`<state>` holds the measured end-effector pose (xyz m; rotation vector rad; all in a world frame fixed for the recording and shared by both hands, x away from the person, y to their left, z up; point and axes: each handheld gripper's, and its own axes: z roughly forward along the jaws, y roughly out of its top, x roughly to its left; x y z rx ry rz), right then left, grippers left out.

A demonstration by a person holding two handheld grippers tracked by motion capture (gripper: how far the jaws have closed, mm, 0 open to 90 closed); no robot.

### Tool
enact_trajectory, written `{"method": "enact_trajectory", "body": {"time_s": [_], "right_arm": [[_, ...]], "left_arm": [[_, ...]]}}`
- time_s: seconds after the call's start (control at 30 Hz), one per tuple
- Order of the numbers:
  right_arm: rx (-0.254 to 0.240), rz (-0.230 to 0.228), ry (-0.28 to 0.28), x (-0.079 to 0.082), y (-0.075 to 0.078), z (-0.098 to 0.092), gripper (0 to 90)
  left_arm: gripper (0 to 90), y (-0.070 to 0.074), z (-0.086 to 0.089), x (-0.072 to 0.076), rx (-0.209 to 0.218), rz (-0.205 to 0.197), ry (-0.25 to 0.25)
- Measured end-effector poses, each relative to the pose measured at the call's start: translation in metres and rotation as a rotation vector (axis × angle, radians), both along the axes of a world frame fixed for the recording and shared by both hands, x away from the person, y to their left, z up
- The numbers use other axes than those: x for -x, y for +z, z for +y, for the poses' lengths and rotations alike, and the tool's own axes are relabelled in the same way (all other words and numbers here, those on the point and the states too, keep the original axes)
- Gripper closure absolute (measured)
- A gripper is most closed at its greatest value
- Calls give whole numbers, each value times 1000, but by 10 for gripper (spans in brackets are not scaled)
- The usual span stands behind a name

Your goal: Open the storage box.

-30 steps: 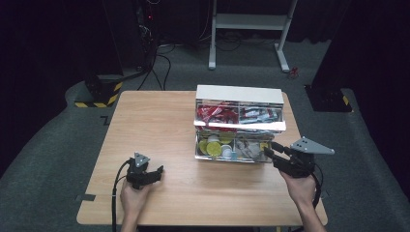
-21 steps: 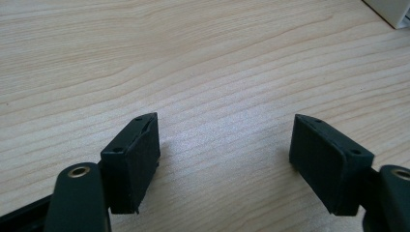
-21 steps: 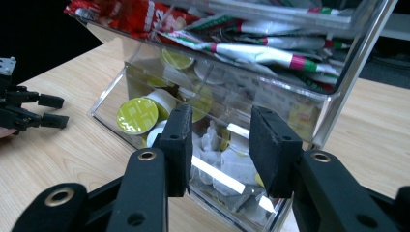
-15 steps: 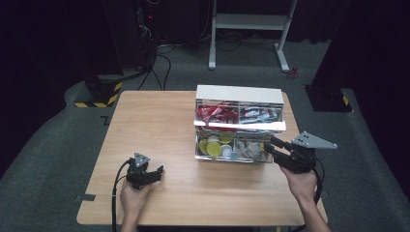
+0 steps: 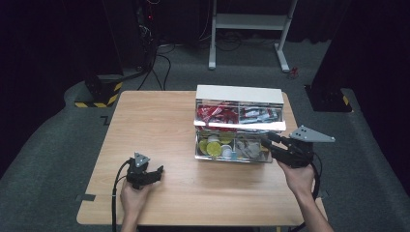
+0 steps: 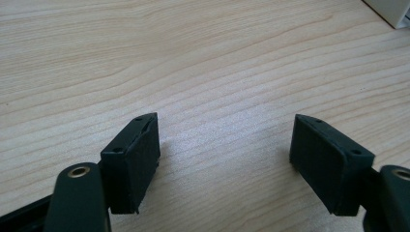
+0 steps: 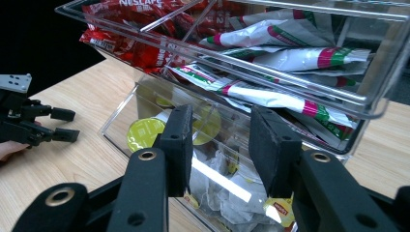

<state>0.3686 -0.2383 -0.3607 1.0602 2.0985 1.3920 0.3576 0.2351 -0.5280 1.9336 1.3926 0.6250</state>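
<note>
Place: lab or recording studio, not a home.
Walls: black curtains all round, dark.
Floor: grey carpet (image 5: 58,145).
Gear: yellow-black striped stand base (image 5: 99,94) at back left, another base (image 5: 329,99) at back right, cables (image 5: 159,63) across the floor.
Furniture: lone wooden table (image 5: 154,121) mid-room, white frame (image 5: 251,21) behind it.
Rig: person holds a cabled left gripper (image 5: 153,175) and right gripper (image 5: 267,141), each with a camera.
Props: clear organizer (image 5: 239,123) of sachets and pods.
</note>
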Motion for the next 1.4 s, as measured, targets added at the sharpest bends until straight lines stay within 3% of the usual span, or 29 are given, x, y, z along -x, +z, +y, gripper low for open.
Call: {"method": "enact_trajectory", "body": {"time_s": [0.87, 1.4], "right_arm": [[4, -16, -20, -11, 8, 6, 632], [16, -44, -31, -16, 23, 11, 622]], "left_arm": [[265, 0, 0, 0, 1, 0, 0], [265, 0, 0, 0, 0, 0, -1]]}}
